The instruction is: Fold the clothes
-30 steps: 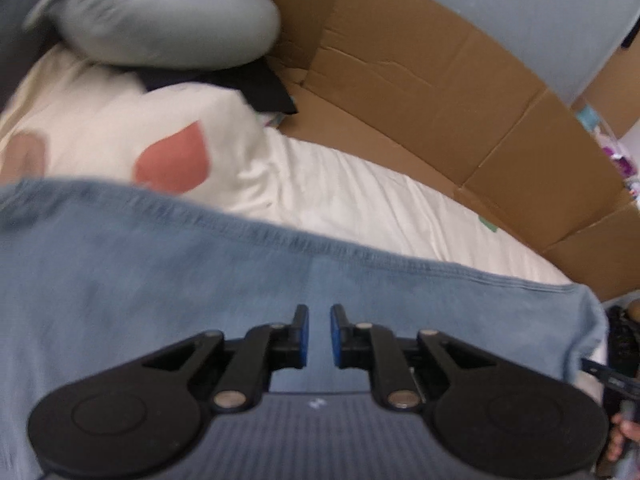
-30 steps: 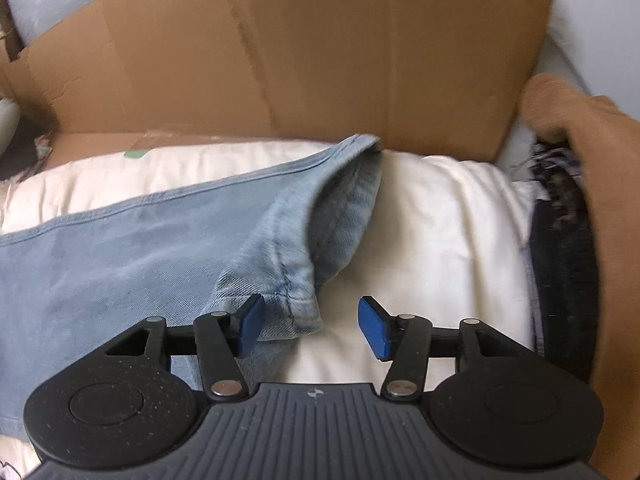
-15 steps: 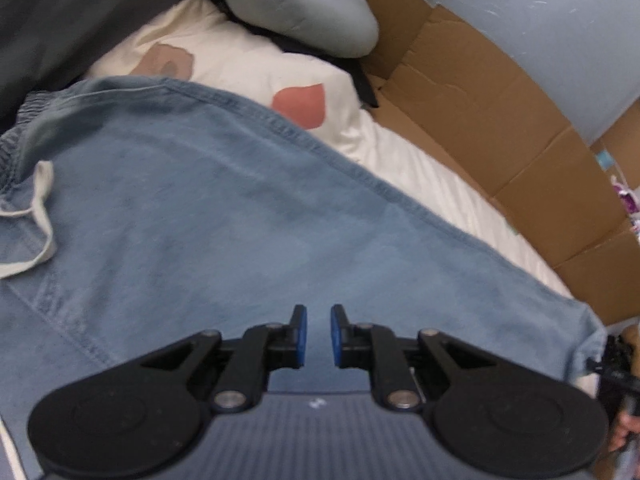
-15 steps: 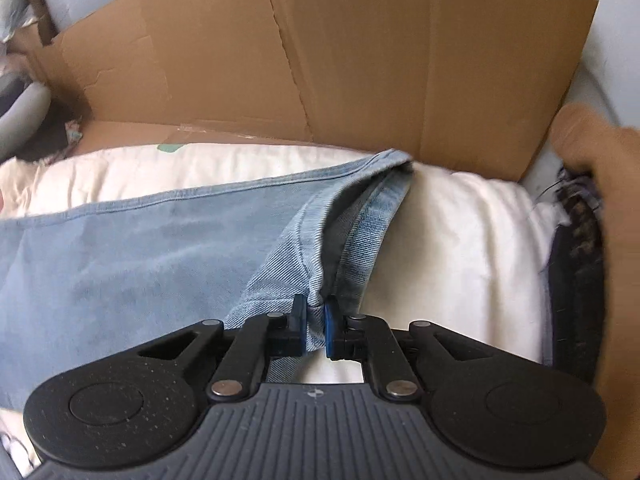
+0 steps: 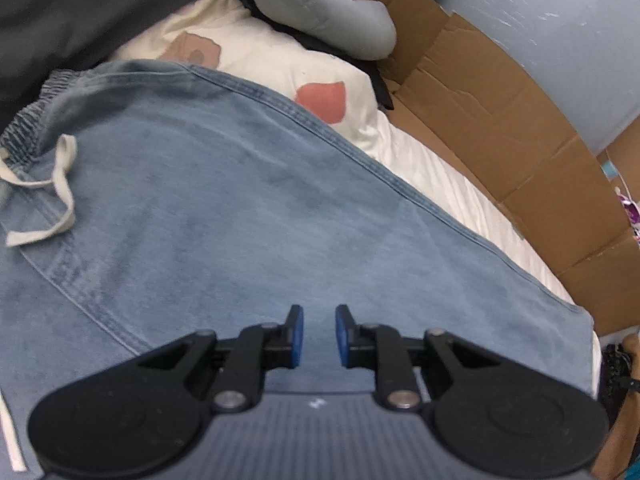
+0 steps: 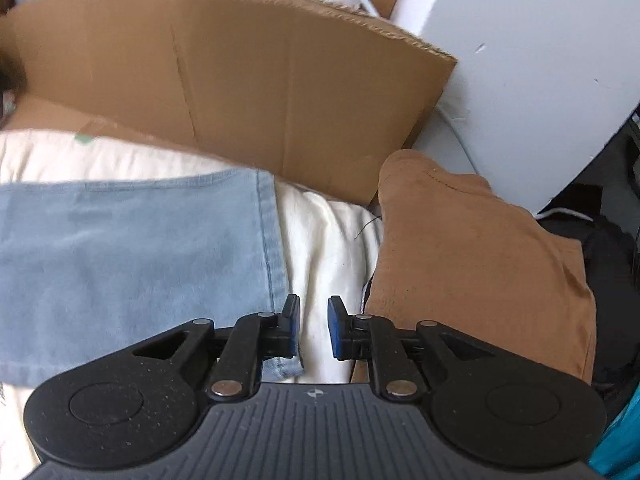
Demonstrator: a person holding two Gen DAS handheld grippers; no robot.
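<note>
i see both grippers pitched steeply down. left gripper (image 5: 319,334) just opened slightly, empty above jeans (image 5: 248,216) spread on the cream bedding (image 5: 432,168). right gripper (image 6: 313,328) just reopened, empty beside the hem.

Left gripper (image 5: 319,336), black ribbed body, blue-padded jaws, silver pivot screws

Soft daylight, fisheye-bent edges, slight blur.

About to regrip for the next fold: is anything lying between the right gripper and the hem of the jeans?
Nothing visible: the right gripper hangs just beside the jeans hem over bare cream bedding; the brown garment lies on its other side.
</note>
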